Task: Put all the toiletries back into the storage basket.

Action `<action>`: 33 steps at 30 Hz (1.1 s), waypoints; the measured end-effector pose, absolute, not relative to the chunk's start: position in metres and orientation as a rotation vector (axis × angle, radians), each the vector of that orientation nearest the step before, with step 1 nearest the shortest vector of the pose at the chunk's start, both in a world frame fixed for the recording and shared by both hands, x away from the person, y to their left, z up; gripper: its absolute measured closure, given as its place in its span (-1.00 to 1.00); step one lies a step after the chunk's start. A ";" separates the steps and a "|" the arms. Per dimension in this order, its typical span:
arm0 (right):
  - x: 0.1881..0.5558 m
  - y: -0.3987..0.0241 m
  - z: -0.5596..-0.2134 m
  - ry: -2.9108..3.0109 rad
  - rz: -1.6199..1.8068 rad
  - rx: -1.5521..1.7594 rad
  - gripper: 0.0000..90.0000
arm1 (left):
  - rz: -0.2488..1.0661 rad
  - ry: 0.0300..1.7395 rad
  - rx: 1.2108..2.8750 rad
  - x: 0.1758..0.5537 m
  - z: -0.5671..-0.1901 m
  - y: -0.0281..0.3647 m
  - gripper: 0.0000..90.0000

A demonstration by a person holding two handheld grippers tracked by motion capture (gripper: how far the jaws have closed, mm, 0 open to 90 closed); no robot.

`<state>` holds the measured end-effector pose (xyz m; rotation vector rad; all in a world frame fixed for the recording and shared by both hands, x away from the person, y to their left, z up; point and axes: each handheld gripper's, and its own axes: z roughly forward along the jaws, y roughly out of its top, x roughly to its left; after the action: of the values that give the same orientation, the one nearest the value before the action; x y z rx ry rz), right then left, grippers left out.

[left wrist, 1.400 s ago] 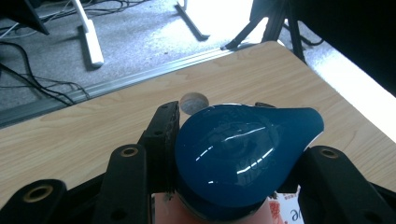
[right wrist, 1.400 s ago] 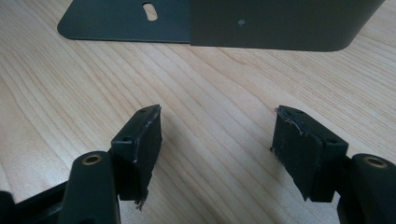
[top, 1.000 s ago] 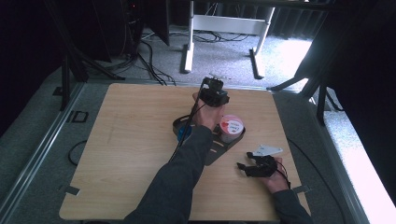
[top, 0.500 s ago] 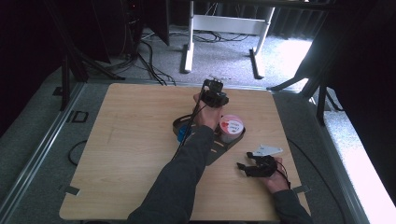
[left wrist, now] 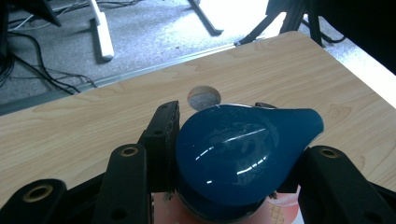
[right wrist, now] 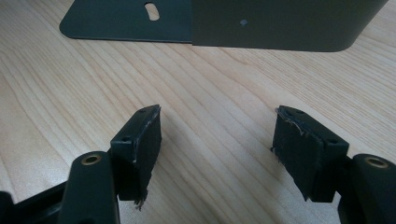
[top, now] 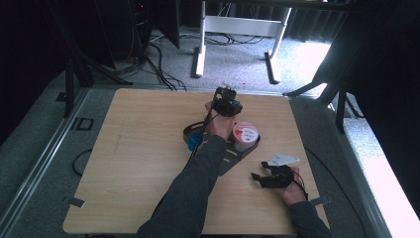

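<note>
My left gripper (top: 225, 100) is held out over the far middle of the table. In the left gripper view, this left gripper (left wrist: 215, 111) is shut on a glossy blue lipped top (left wrist: 238, 154). A pinkish label shows just under that top. The left pad (left wrist: 163, 135) presses on its side, and the other pad is hidden behind the lip. Near the front right of the table my right gripper (top: 261, 173) rests low. In its own view the right gripper (right wrist: 217, 128) is open over bare wood, with nothing between the pads.
A dark grey metal bracket (top: 233, 156) (right wrist: 280, 23) lies mid-table, just ahead of the right gripper. A pink-lidded tub (top: 245, 136) stands on it. A small blue item (top: 194, 141) sits by its left end. A white piece (top: 286, 159) lies near the right hand. The tabletop has a round hole (left wrist: 204, 98).
</note>
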<state>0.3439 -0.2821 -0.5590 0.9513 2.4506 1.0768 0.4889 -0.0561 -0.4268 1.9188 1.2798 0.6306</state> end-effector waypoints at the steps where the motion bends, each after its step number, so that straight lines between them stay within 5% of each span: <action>1: 0.344 -0.282 -0.559 2.451 1.077 0.951 -0.28 | 0.633 1.276 1.918 0.489 -0.427 -0.056 0.18; 33: 0.344 -0.281 -0.559 2.453 1.077 0.951 -0.29 | 0.578 1.252 1.936 0.486 -0.453 -0.049 0.18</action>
<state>0.3437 -0.2811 -0.5590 0.9514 2.4532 1.0771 0.4864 -0.0495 -0.4530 1.9359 1.2521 0.5781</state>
